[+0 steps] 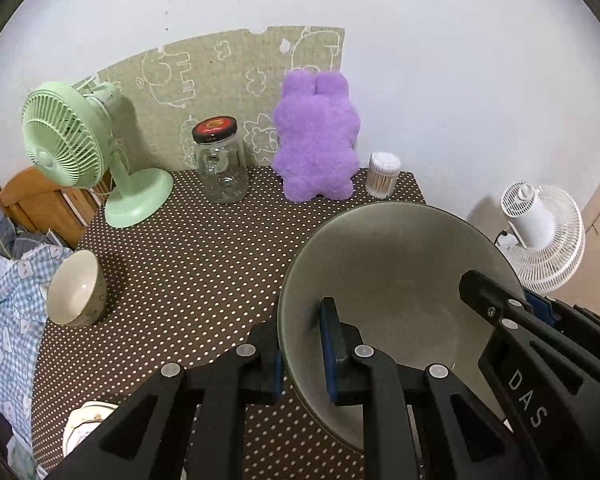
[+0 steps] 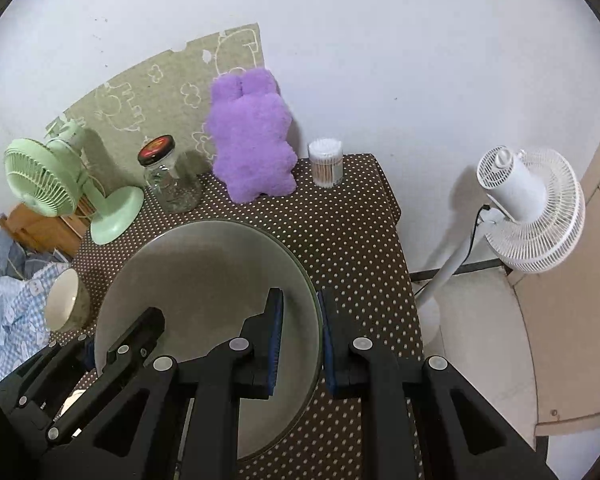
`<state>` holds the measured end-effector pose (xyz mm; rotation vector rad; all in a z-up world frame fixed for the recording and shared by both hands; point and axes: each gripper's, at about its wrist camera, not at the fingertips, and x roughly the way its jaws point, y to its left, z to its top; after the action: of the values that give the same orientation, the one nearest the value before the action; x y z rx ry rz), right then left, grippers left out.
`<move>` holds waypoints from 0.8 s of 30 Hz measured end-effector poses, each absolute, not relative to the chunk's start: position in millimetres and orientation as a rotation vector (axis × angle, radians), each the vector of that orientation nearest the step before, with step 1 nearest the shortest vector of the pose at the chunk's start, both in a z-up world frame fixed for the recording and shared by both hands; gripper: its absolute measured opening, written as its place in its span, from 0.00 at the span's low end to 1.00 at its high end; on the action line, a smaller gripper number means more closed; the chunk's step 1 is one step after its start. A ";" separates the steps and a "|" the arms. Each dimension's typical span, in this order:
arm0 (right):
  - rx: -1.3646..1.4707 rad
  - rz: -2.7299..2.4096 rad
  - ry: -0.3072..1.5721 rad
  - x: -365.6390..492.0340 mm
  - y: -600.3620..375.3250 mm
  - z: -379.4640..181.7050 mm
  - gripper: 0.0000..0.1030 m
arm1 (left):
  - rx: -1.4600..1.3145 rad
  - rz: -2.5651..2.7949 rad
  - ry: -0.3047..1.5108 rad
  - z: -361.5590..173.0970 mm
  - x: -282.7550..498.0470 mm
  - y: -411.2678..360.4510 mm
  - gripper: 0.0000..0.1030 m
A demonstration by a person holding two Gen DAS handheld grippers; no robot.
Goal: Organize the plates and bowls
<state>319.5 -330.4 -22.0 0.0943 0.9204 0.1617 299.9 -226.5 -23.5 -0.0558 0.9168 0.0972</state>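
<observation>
Both grippers, left (image 1: 302, 354) and right (image 2: 300, 344), are clamped on opposite rims of your wide grey ceramic plate (image 1: 400, 264), held above the dotted brown tablecloth (image 1: 188, 272); next, probably, carry it level toward the small cream bowl (image 1: 76, 290).

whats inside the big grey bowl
The big grey bowl holds no food or dishes, only one finger of each gripper reaching in over its rim. Those fingers cover part of its bottom.

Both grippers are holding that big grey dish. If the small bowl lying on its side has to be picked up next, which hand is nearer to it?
Probably the left gripper: it clamps the grey dish's rim on the side facing the small bowl.
</observation>
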 end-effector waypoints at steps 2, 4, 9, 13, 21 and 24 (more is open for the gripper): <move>0.097 0.155 0.916 309.6 -327.0 -17.9 0.20 | -0.054 0.091 0.914 -20.6 292.9 -224.0 0.12; 0.101 0.150 0.914 299.0 -323.6 -14.6 0.20 | -0.051 0.084 0.911 -17.5 283.4 -220.8 0.12; 0.096 0.134 0.905 271.7 -315.0 -7.6 0.20 | -0.051 0.065 0.905 -13.9 260.0 -212.3 0.13; 0.091 0.120 0.904 249.0 -307.7 -5.7 0.20 | -0.057 0.048 0.902 -15.6 239.9 -204.2 0.13; 0.092 0.096 0.907 211.0 -295.9 -9.7 0.20 | -0.051 0.024 0.909 -20.9 207.5 -192.4 0.13; 0.088 0.088 0.911 198.3 -291.3 -12.9 0.20 | -0.052 0.015 0.917 -24.8 197.0 -188.4 0.14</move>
<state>198.3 -291.3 -12.9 0.0885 0.9107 0.0884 197.0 -188.4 -24.8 -0.0515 0.9167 0.0154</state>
